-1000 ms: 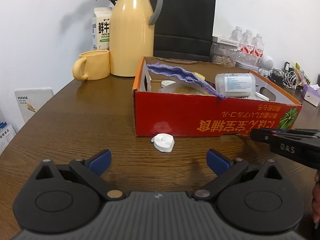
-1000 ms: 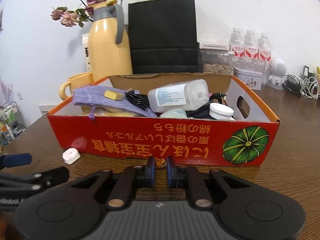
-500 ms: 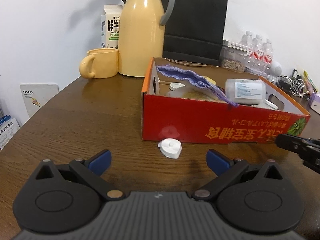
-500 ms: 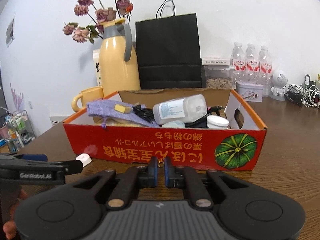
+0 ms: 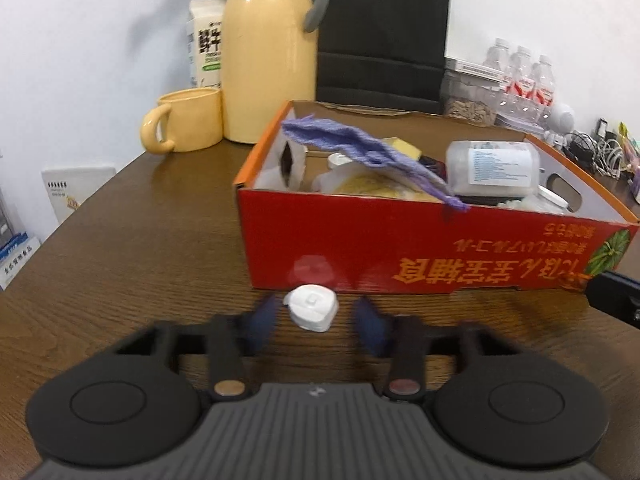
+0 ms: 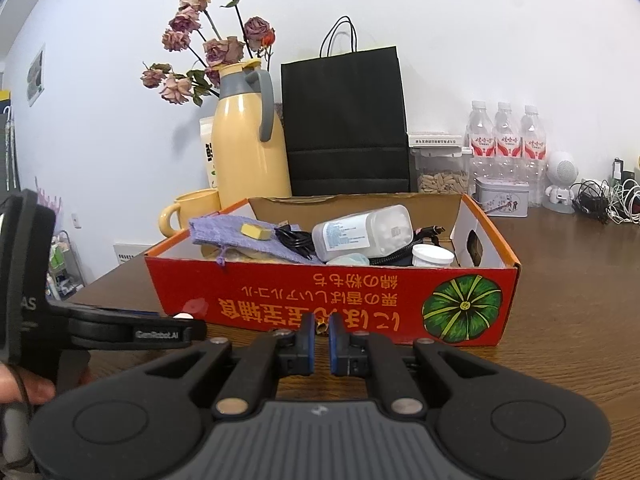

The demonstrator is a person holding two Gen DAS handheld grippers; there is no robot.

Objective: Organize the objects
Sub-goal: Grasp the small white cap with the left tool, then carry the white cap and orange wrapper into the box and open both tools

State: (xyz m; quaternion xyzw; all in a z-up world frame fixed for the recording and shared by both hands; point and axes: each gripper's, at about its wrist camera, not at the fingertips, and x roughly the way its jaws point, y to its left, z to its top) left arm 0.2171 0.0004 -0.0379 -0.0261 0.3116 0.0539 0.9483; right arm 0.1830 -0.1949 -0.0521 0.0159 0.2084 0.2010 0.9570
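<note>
A small white plastic piece [image 5: 310,312] lies on the brown table just in front of the red cardboard box [image 5: 400,248]. My left gripper [image 5: 314,322] straddles it; its jaws are closing, blurred, with a thin gap still showing on each side of the piece. The box [image 6: 280,288] holds a purple cloth [image 5: 360,152], a clear container [image 5: 494,168], a white jar [image 6: 432,256] and a black cable [image 6: 296,240]. My right gripper [image 6: 321,346] hovers before the box's front wall, shut, with nothing in it.
Behind the box stand a yellow jug [image 5: 268,52], a yellow mug [image 5: 188,126], a milk carton [image 5: 206,48], a black paper bag [image 6: 344,120] and water bottles [image 6: 504,136]. Tangled cables [image 6: 608,200] lie far right. The table's left edge [image 5: 60,232] curves away.
My left gripper has slid forward until the white piece sits between its jaws, which have narrowed from fully wide. The right gripper has drawn back a little from the box.
</note>
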